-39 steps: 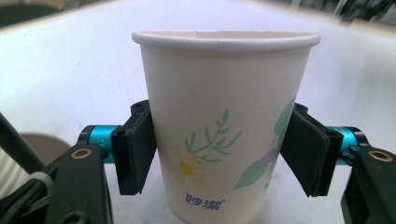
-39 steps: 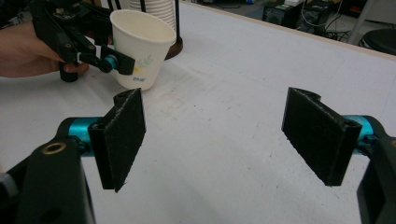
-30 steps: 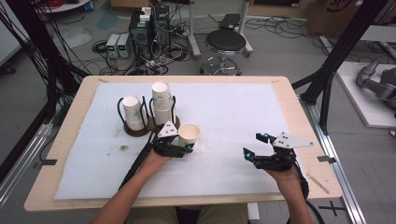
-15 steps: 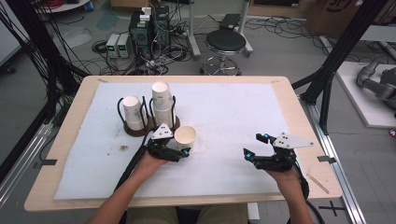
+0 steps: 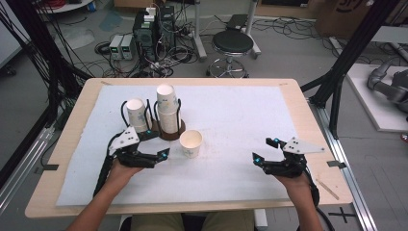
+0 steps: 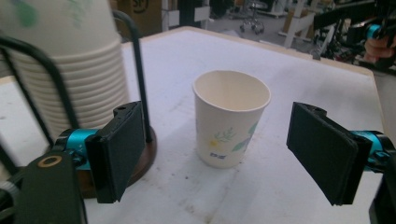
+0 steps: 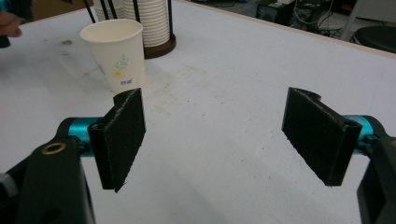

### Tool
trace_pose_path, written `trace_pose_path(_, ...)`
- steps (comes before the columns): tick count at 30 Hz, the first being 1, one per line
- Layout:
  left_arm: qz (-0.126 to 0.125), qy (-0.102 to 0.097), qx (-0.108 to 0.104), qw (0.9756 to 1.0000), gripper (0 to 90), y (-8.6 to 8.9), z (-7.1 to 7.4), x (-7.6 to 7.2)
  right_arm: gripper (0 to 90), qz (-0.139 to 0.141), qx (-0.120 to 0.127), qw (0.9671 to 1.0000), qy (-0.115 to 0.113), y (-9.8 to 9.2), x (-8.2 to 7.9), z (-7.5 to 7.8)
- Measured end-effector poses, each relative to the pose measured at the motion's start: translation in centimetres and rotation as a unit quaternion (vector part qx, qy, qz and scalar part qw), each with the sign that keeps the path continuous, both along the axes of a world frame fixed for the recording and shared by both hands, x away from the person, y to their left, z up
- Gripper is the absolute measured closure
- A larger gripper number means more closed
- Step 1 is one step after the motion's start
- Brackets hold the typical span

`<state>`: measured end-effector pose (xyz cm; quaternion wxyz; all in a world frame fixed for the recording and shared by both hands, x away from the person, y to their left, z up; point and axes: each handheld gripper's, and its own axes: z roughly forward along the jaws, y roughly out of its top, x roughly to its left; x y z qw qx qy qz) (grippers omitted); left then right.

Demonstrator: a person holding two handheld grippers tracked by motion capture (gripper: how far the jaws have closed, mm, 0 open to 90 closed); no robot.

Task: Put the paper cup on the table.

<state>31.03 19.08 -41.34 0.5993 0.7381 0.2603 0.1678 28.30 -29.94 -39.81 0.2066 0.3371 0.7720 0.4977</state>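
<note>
1. The cup [image 5: 191, 143] stands upright and alone on the white mat [image 5: 240, 120], just beside the rack [image 5: 169, 129] of stacked cups.
2. The left gripper [image 5: 161, 155] has just let it go: its jaws have opened and pulled back from the cup, so placing looks done.
3. The right gripper [image 5: 262, 153] rests well apart, jaws wide, empty.

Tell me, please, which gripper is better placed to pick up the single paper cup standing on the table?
Probably left. The left gripper is open and closer to the paper cup, which stands upright ahead of its jaws; the right gripper, also open, sits farther away.
</note>
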Motion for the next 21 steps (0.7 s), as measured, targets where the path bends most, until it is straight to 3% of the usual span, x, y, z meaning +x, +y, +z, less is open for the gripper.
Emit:
trace_pose_path(4, 0.030, -0.009, -0.031, 0.9990, 19.6, 2.1, 0.0, -0.4, 21.9, -0.012, -0.010, 0.9999, -0.001, -0.1, -0.2, -0.2)
trace_pose_path(8, 0.059, -0.013, -0.062, 0.9962, 18.8, 3.8, 0.1, -0.5, 21.7, -0.019, -0.011, 0.9998, 0.000, -0.2, -0.3, -0.5)
trace_pose_path(21, 0.092, -0.021, -0.067, 0.9933, 18.8, 5.8, 0.0, -1.8, 21.4, -0.026, -0.004, 0.9996, 0.008, -0.4, -0.3, -0.6)
